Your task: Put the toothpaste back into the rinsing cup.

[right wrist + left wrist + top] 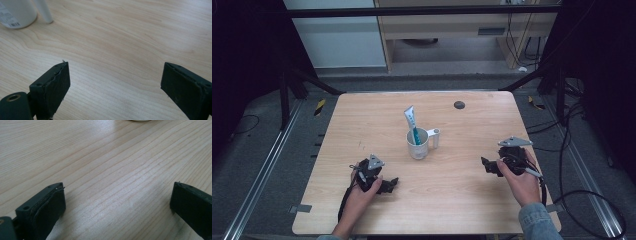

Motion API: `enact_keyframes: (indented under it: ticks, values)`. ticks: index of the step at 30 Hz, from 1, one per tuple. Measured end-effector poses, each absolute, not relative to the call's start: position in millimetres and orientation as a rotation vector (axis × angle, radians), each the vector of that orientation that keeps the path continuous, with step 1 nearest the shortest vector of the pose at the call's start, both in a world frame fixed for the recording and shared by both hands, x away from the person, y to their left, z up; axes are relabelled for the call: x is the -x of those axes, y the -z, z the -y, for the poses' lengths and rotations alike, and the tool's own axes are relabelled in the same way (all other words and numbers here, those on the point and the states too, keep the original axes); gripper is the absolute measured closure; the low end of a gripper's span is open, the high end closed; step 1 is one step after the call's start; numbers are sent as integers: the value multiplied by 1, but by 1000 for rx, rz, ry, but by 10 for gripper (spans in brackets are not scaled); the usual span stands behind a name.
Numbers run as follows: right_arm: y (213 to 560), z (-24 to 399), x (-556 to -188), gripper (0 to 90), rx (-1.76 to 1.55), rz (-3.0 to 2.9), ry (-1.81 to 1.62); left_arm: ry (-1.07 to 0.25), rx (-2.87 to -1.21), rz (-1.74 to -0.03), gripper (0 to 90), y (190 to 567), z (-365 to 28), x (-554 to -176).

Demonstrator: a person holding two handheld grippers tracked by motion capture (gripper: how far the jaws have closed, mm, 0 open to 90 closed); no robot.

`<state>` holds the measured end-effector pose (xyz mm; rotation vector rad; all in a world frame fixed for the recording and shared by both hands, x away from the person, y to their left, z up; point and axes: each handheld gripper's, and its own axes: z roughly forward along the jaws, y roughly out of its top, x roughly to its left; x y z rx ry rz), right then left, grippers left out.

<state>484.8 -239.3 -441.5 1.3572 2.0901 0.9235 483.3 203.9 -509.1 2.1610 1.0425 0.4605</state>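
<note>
A white mug stands upright at the middle of the wooden table, its handle to the right. A white and blue toothpaste tube leans inside it, sticking out of the top. My left gripper rests low at the front left, held by a hand, and its jaws are wide apart over bare wood. My right gripper sits at the front right, also open with nothing between its jaws. The mug's base shows at the top left of the right gripper view.
A small dark round disc lies near the table's far edge, right of centre. Black cables trail on the floor at the right. Metal rails run along both sides of the table, and a cabinet stands behind it.
</note>
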Motion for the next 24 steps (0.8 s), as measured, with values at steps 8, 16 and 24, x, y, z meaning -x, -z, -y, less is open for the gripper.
enact_keyframes:
  ticks: [8, 16, 24]
  values:
    - [458, 241, -485, 90, -1361, -2137, -893, -461, -2162, -1042, 0, 509, -204, -483]
    - [474, 248, -493, 99, -1431, -2128, -885, -461, -2161, -1042, 0, 509, -204, -483]
    - [486, 250, -501, 99, -1477, -2104, -890, -461, -2161, -1042, 0, 509, -204, -483]
